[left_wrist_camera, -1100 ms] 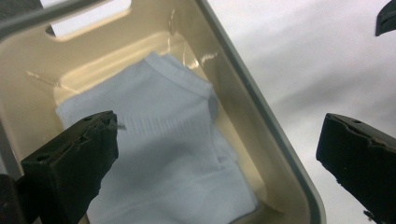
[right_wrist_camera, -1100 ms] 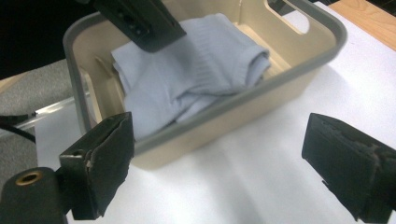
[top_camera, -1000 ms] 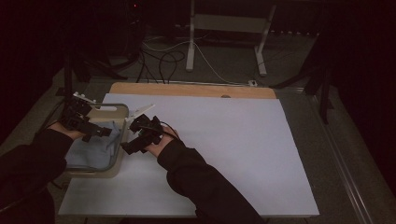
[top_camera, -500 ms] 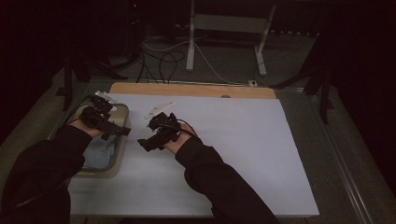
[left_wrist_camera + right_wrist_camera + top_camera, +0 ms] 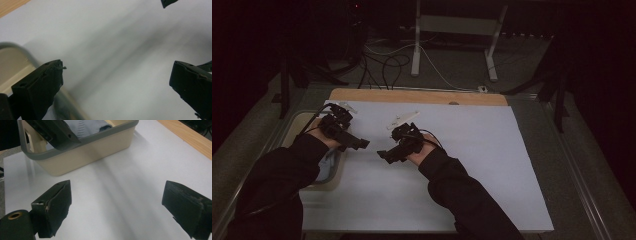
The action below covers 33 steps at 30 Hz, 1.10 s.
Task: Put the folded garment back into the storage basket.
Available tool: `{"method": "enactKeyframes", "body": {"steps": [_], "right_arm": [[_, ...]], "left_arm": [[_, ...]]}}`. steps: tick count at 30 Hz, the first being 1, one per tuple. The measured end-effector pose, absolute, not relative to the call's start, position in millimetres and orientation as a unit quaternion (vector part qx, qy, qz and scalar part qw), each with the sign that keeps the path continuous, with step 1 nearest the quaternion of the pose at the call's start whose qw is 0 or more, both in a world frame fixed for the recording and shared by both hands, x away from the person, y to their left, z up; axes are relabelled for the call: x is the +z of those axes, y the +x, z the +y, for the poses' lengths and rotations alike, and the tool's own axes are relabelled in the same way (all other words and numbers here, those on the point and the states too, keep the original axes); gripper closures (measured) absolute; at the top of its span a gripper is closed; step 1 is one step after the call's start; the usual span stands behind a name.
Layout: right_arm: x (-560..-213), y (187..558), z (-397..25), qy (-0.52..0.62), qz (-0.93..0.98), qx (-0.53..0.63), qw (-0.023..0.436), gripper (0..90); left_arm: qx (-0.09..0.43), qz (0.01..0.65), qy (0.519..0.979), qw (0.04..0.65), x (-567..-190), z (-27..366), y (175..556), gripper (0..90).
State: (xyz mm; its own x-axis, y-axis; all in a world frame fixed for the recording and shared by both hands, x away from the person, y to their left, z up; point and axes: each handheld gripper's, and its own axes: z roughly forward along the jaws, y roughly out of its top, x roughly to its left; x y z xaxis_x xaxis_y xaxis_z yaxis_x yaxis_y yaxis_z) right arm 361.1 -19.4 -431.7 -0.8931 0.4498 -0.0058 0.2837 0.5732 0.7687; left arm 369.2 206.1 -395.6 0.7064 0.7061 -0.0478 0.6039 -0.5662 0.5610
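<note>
A beige bin point(image 5: 297, 131) with a grey rim stands at the table's left edge, and a blue cloth point(image 5: 328, 161) lies in it. In the right gripper view the bin point(image 5: 82, 155) is ahead with the folded blue cloth point(image 5: 86, 127) inside. My left gripper point(image 5: 361, 144) hovers just right of the bin, over the white table top, open and empty point(image 5: 117, 82). My right gripper point(image 5: 383, 155) faces it from a short distance to the right, also open with nothing between its jaws point(image 5: 117, 202). The left gripper's jaw point(image 5: 53, 133) overlaps the bin in the right gripper view.
The white table top point(image 5: 472, 160) stretches to the right and front of both grippers. A wooden strip point(image 5: 417, 96) runs along its far edge. Cables and a metal stand point(image 5: 417, 45) sit on the floor beyond the table.
Both grippers have drawn away from the bin to the right and now hang over the bare white surface. The blue cloth stays in the bin.
</note>
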Motion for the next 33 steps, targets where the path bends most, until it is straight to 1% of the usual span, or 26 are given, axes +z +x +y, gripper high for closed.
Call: {"method": "enactKeyframes", "body": {"steps": [9,20,24,33], "right_arm": [[-431.9,360.9,-40.0,0.207,0.88,0.413,0.106,8.8],[-433.8,360.0,-56.9,0.212,0.877,0.417,0.108,8.8],[-438.0,360.1,-66.0,0.215,0.876,0.417,0.112,8.8],[-455.7,357.5,-83.3,0.221,0.877,0.415,0.1,8.8]], "left_arm": [[0.087,0.348,0.888,0.287,-395.0,193.9,367.1,0.0],[0.076,0.316,0.901,0.288,-403.8,177.1,358.2,0.0],[0.074,0.3,0.906,0.289,-406.4,173.0,352.8,0.0],[0.061,0.261,0.917,0.296,-423.4,159.2,340.6,0.0]]}}
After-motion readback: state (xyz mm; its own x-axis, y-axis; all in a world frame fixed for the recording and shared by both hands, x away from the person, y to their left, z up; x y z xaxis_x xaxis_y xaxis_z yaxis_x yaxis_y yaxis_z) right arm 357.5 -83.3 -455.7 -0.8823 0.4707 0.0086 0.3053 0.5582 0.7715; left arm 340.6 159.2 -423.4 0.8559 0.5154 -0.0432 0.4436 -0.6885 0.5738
